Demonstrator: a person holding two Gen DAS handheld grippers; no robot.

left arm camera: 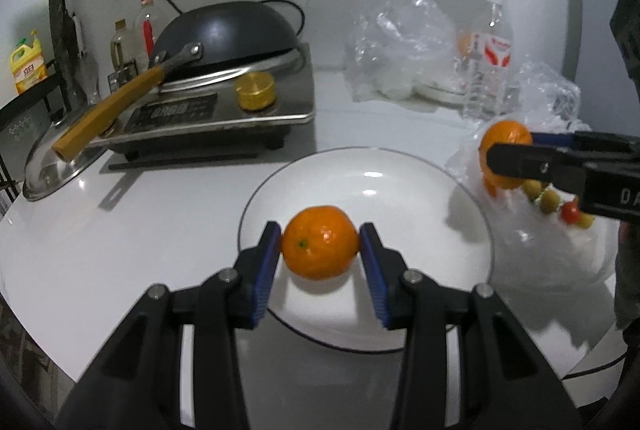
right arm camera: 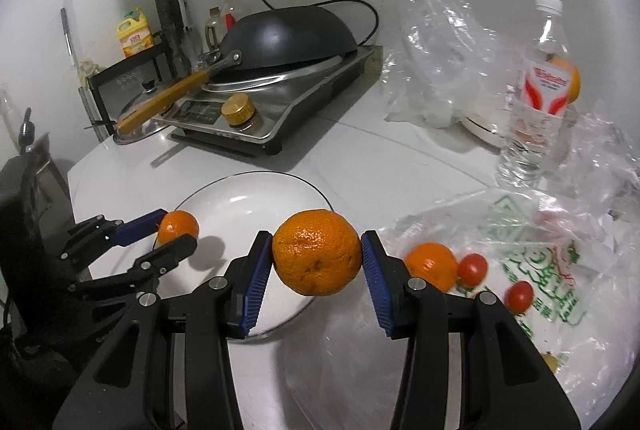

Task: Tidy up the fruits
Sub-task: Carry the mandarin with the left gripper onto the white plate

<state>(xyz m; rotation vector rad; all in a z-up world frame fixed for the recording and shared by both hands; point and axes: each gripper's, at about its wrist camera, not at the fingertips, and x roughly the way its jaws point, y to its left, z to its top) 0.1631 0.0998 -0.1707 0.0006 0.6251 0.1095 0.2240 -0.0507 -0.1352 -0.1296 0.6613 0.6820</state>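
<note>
My left gripper [left arm camera: 320, 234] is shut on a mandarin [left arm camera: 320, 254], held low over the white plate [left arm camera: 400, 169], where it casts a shadow. In the right wrist view the same left gripper [right arm camera: 178, 228] and its mandarin [right arm camera: 180, 224] show at the left rim of the plate [right arm camera: 248, 197]. A larger mandarin [right arm camera: 317, 262] sits between the blue pads of my right gripper [right arm camera: 316, 240], which is shut on it just right of the plate. The right gripper [left arm camera: 514, 149] with its fruit [left arm camera: 508, 135] also shows in the left wrist view.
A printed plastic bag [right arm camera: 540, 270] on the right holds another mandarin [right arm camera: 432, 264], cherry tomatoes [right arm camera: 472, 268] and green fruits [left arm camera: 550, 201]. Behind stand a water bottle [right arm camera: 540, 89], crumpled clear bags [right arm camera: 440, 49] and a cooker with an upturned wok [right arm camera: 288, 29].
</note>
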